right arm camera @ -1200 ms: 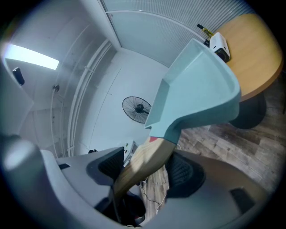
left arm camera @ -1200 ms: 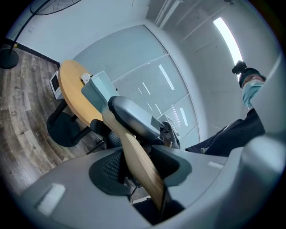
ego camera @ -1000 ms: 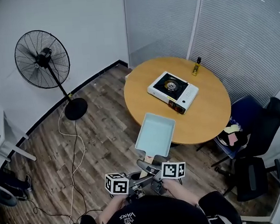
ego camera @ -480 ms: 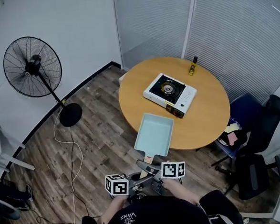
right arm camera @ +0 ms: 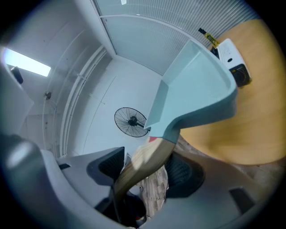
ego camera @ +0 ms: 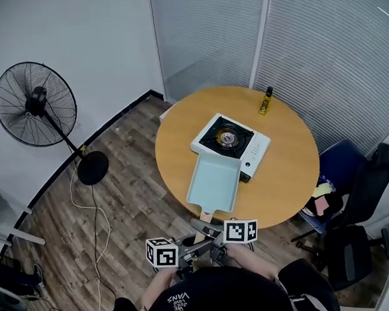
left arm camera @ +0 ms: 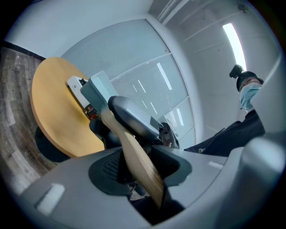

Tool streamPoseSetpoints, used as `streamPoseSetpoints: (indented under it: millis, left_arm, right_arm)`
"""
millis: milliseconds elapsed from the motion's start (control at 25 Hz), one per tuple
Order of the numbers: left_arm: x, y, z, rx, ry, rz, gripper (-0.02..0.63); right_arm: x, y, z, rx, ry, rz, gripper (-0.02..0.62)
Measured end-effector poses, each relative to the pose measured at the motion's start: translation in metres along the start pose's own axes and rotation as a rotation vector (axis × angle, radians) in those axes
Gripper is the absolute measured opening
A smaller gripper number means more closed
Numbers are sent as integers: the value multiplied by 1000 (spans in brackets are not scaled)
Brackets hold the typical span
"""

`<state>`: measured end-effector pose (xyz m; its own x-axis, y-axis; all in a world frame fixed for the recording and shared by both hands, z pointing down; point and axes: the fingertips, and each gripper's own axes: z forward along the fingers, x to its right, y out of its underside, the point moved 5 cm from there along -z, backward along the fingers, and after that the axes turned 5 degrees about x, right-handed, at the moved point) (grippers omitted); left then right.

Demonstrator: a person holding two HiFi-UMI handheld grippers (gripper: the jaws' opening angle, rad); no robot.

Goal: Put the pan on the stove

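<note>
Since a second ago, both grippers are carrying the pale blue rectangular pan (ego camera: 214, 183) forward. It was hanging half off the near edge of the round wooden table (ego camera: 289, 178), and now it is sitting in the air above the tabletop. Its far rim is reaching the near side of the white portable gas stove with a black burner top (ego camera: 230, 140), which is standing at the middle of the tabletop.

The left gripper (ego camera: 190, 241) and the right gripper (ego camera: 217, 243) are meeting side by side at the pan's wooden handle (ego camera: 203, 218), below the near edge of the table. In the left gripper view, the jaws are closing on the handle (left arm camera: 134, 152) from both sides. In the right gripper view, the jaws are likewise clamping the handle (right arm camera: 143, 165), with the pan (right arm camera: 192, 89) rising ahead of them.

A small yellow bottle with a dark cap (ego camera: 266, 102) is standing at the far edge of the tabletop, well apart from the stove. A black pedestal fan (ego camera: 35, 106) is standing on the wood floor to the left, by the wall.
</note>
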<state>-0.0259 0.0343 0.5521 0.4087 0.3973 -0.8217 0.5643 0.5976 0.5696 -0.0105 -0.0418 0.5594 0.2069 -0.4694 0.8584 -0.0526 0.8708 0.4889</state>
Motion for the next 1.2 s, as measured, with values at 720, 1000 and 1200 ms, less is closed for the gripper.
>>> streamPoseSetpoints:
  millis: [720,1000,1200]
  left_arm:
    - [-49,-63,61,-20,13,-12,156]
    - [-74,-107,43,-143,84,-10,157]
    - [-91,-133,27,-223,141,-9,158]
  right_arm:
    - [49,-82,26,15,20,7,265]
    - [50,-100,64,151,77,48,265]
    - [48,-106,91,243,125,67,265]
